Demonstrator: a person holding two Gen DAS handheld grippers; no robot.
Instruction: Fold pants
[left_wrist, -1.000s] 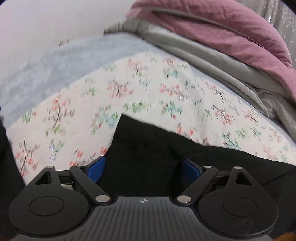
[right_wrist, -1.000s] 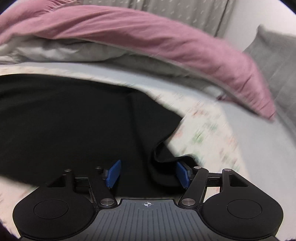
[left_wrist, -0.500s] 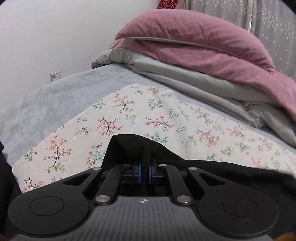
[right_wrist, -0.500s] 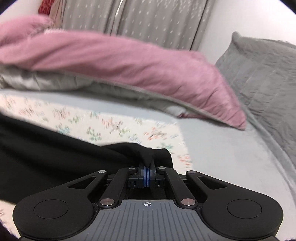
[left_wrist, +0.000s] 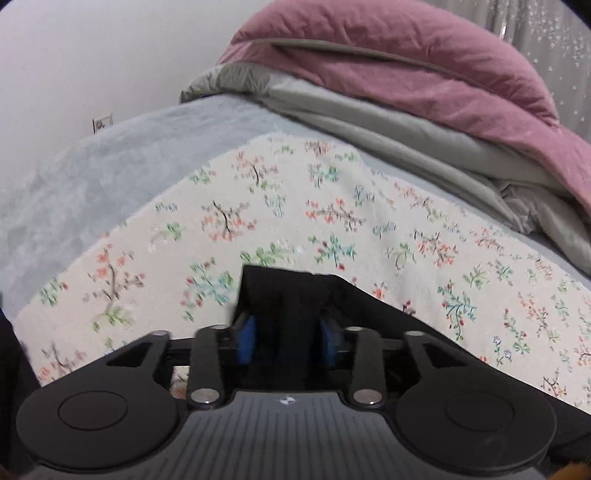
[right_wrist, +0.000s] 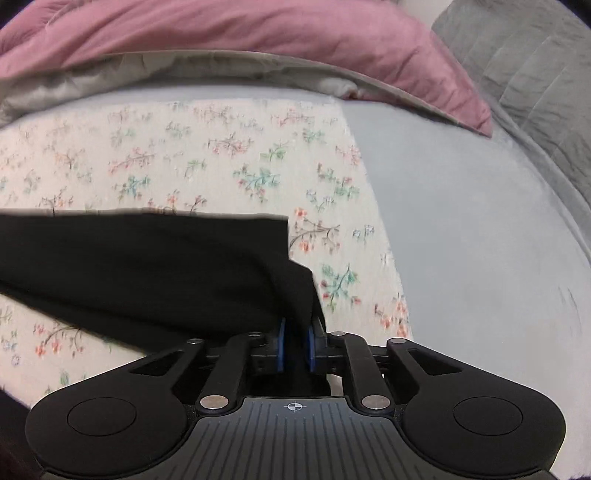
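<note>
The black pants (left_wrist: 295, 295) lie on a floral cloth (left_wrist: 258, 206) on the bed. In the left wrist view my left gripper (left_wrist: 287, 339) has its blue pads (left_wrist: 246, 338) parted, with a corner of the pants lying between them. In the right wrist view the pants (right_wrist: 147, 266) stretch to the left. My right gripper (right_wrist: 295, 345) has its pads (right_wrist: 281, 345) slightly apart with a fold of the pants' corner between them. The grip is loose.
A pink duvet (left_wrist: 406, 70) over grey bedding (left_wrist: 369, 122) is piled at the far side of the bed. A grey-blue sheet (right_wrist: 461, 221) lies to the right of the floral cloth, with a grey quilted pillow (right_wrist: 535, 74) beyond. A wall with a socket (left_wrist: 101, 123) stands at left.
Both grippers were shut on the pants' corners half a second ago. Now both have opened part way, the left wider. The pants' corners rest lower on the floral cloth.
</note>
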